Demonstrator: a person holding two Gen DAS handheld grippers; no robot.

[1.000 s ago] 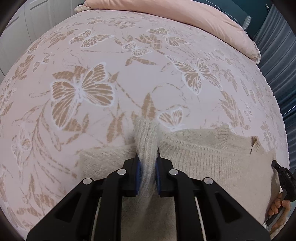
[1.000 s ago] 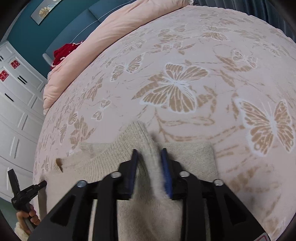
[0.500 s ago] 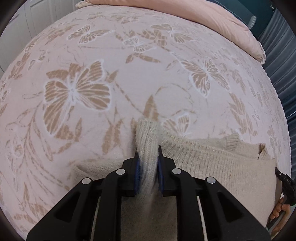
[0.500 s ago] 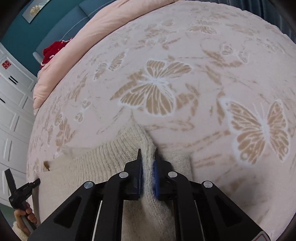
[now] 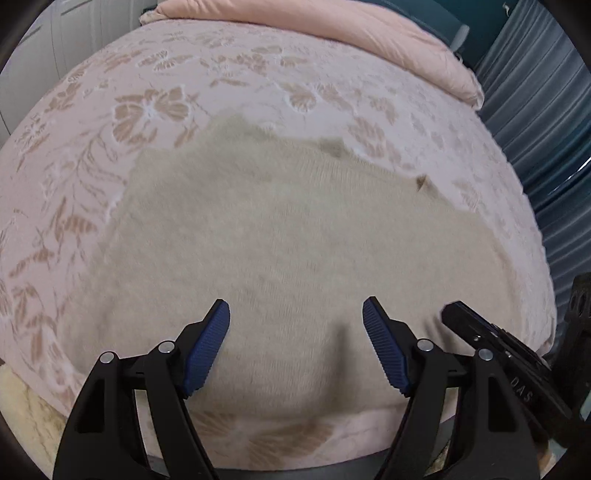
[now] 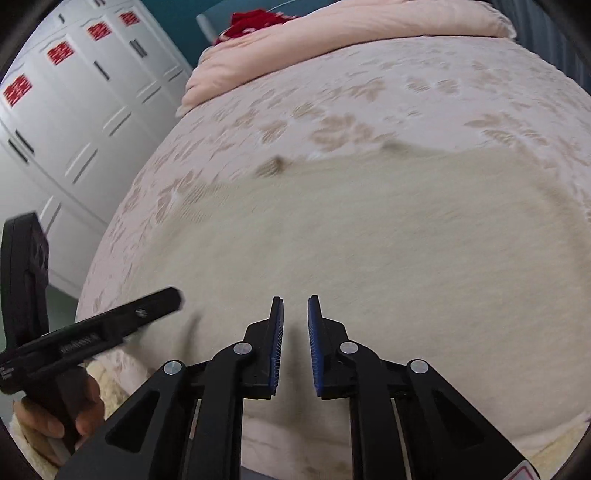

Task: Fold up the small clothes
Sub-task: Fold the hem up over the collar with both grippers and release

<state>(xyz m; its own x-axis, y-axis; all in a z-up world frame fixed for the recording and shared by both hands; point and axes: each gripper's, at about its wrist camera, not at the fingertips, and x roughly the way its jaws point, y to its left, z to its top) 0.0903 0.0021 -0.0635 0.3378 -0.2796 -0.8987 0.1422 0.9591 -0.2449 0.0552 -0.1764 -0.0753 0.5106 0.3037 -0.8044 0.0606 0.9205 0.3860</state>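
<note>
Left gripper (image 5: 296,314): jaws opening wide, gripping nothing, hovering over beige knitted sweater (image 5: 295,236). Sweater lying flat on butterfly-print bedspread (image 5: 74,155). Right gripper (image 6: 296,308): jaws closing, narrow gap showing, nothing visibly pinched between pads.

Under your grippers the sweater (image 5: 295,236) is a soft, fuzzy beige knit, matt, with fine ribbing faintly visible through the blur. It lies on a bed cover (image 5: 66,206) of matt pink cloth, woven with tan butterfly and leaf figures outlined in white. The quilt (image 5: 332,26) at the far end is plain, smooth pink fabric. Your left gripper (image 5: 296,345) and right gripper (image 6: 295,347) are matt black plastic with bright metal pivot pins and ridged blue rubbery pads (image 5: 207,347). The wardrobe doors (image 6: 74,110) look smooth, painted white.
</note>
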